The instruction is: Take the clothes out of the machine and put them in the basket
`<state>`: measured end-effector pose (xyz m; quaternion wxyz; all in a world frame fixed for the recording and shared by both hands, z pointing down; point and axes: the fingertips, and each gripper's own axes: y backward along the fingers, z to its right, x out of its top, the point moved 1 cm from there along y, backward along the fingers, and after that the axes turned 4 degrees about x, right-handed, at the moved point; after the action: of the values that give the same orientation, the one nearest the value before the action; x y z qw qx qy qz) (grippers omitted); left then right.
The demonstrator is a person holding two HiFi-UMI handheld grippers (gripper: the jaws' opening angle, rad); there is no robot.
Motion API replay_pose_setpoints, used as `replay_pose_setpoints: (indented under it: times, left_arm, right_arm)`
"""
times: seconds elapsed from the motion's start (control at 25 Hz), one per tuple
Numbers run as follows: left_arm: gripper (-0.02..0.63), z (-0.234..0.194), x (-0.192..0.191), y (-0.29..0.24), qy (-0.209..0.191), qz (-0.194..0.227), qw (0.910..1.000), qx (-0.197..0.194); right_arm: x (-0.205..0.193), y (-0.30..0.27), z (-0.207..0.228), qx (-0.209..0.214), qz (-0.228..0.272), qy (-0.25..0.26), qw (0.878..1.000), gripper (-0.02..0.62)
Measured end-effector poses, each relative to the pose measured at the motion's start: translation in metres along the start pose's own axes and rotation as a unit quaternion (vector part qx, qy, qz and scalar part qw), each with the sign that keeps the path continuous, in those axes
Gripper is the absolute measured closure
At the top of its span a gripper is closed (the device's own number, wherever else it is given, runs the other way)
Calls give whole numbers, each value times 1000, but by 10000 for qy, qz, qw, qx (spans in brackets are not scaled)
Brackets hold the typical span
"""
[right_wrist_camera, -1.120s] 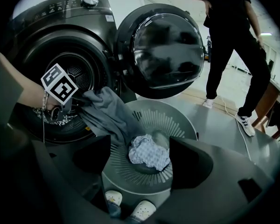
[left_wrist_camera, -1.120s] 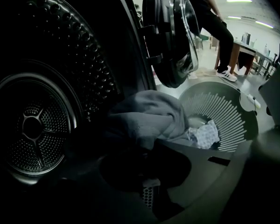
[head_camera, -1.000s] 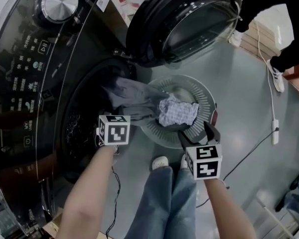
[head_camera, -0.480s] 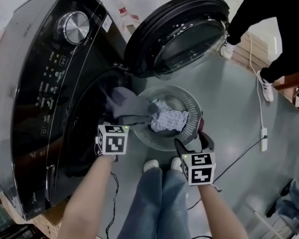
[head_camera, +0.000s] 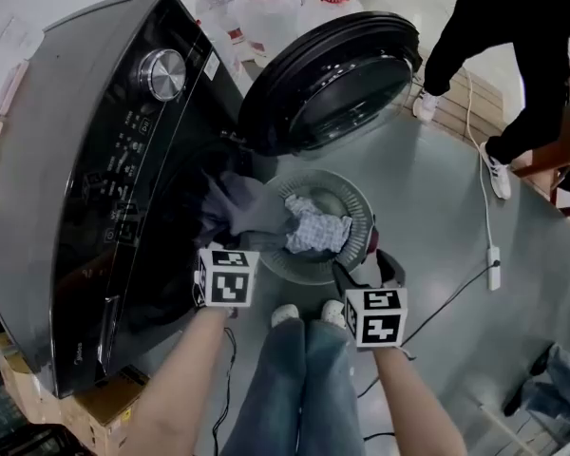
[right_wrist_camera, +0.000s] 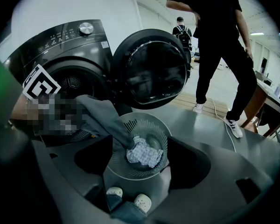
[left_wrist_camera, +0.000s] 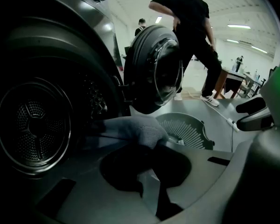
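Angled downward, the left hand-held gripper point(left_wrist_camera: 151, 148) pinches a soft grey garment point(head_camera: 252, 212); the right hand-held gripper point(right_wrist_camera: 137, 160) gapes empty.

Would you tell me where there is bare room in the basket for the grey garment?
Free: the far side of the basket, between checked cloth and rim nearest the door; also the floor right of it. Crowded: its left, under the grey garment.
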<state>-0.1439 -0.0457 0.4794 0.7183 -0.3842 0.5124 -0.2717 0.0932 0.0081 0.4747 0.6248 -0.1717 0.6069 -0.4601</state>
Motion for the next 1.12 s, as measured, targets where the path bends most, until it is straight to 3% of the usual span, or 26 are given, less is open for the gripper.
replay_pose_setpoints:
  times: [0.44,0.76,1.12]
  left_arm:
    - [570,60,26,33,206,289,9972,-656]
    - [569,108,46,44,407,491,9899,-1264]
    - [570,132,69,46,804,735,9784,-1758]
  right_arm:
    - [7,18,14,-146,95,-24,9998,250]
    - [-3,24,29,-196,-2,-40,9998,255]
    - [-9,25,46,-243,-51,-77,9997,258]
